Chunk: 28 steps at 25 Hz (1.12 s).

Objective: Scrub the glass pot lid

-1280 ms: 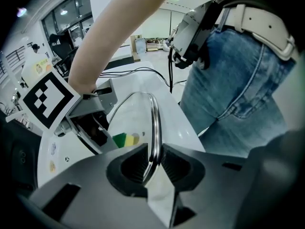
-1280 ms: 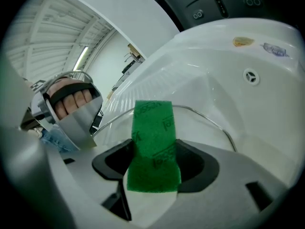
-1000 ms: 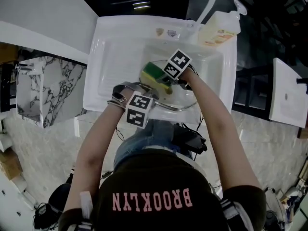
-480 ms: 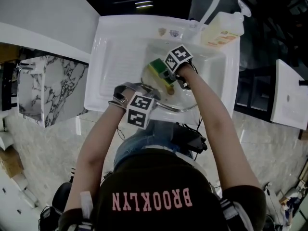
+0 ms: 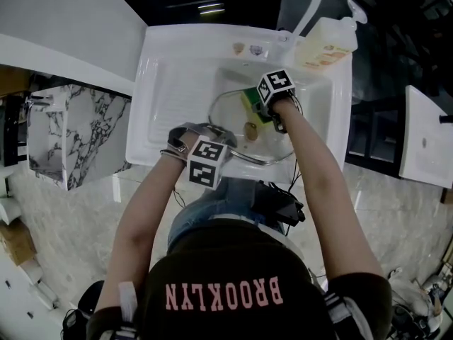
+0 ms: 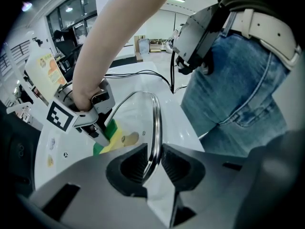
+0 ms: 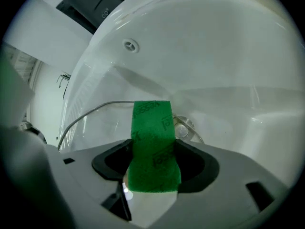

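We see the left gripper (image 6: 152,162) shut tight on the metal rim (image 6: 155,120) of the glass lid (image 5: 230,115), with the thin steel band pinched between its two ribbed pads. From there the rim curves up and away in an arc. In the head view this gripper takes the lid at its near left edge and holds it over the basin of the sink (image 5: 164,69). We cannot tell whether the far edge of the lid rests on the basin floor.

The right gripper (image 7: 151,163) is clamped on a sponge (image 7: 152,137), whose green scouring side faces that gripper's camera. The sponge sticks out past the jaws toward the glass, and its free end reaches the lid just beside the knob (image 7: 183,128), on the far half of the lid as seen from above. In the left gripper view we make out the sponge's yellow side under the green.

Round these, the sink is white. A tap (image 5: 309,6) rises at its back rim, and a soap bottle (image 5: 324,42) with a pump stands at the back right corner. A marble counter (image 5: 78,133) lies to the left of the sink. The person's jeans (image 6: 238,75) are close to the sink's front edge, and both bare forearms (image 5: 138,218) reach over it
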{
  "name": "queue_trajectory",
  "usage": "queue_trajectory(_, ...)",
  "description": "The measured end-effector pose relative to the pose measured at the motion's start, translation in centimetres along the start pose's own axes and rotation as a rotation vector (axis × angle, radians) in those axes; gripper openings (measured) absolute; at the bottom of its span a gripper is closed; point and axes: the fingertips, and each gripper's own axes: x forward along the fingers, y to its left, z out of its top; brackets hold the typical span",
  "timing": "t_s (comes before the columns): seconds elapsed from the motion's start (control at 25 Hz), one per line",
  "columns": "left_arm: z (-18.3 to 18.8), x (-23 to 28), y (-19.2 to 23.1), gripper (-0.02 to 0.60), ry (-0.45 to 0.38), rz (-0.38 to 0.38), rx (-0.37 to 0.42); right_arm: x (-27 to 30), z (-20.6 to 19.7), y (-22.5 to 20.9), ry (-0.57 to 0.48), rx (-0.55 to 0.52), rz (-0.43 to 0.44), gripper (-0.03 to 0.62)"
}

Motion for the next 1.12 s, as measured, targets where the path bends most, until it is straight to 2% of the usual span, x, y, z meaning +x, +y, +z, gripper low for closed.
queue_trajectory(0.16,-0.1,0.3,-0.1,0.075,0.009,0.002,0.015,-0.4,-0.4,-0.4,-0.022,-0.004,0.005,0.274)
queue_trajectory(0.44,-0.1,0.4,-0.2,0.075,0.022,0.017,0.040,-2.2,-3.2,-2.8,0.006,-0.056,-0.083,0.275)
queue_trajectory(0.52,-0.1,0.6,-0.3,0.074,0.034,0.022,0.061,-3.3,-3.8,-2.8,-0.027,-0.073,-0.065,0.275)
queue_trajectory(0.64,0.0,0.6,-0.3,0.072,0.038,0.022,0.078,-5.8,-4.0,-1.7,-0.151,-0.052,0.025,0.274)
queue_trajectory(0.8,0.3,0.2,-0.5,0.071,0.018,0.026,0.062,-9.9,-4.4,0.3,-0.348,0.021,0.158,0.274)
queue_trajectory(0.96,0.6,-0.1,-0.4,0.071,0.000,0.039,0.030,-14.5,-4.9,1.8,-0.540,0.070,0.253,0.275)
queue_trajectory(1.12,1.0,-0.4,-0.4,0.072,-0.026,0.052,-0.004,-19.6,-4.9,3.1,-0.781,0.118,0.332,0.275)
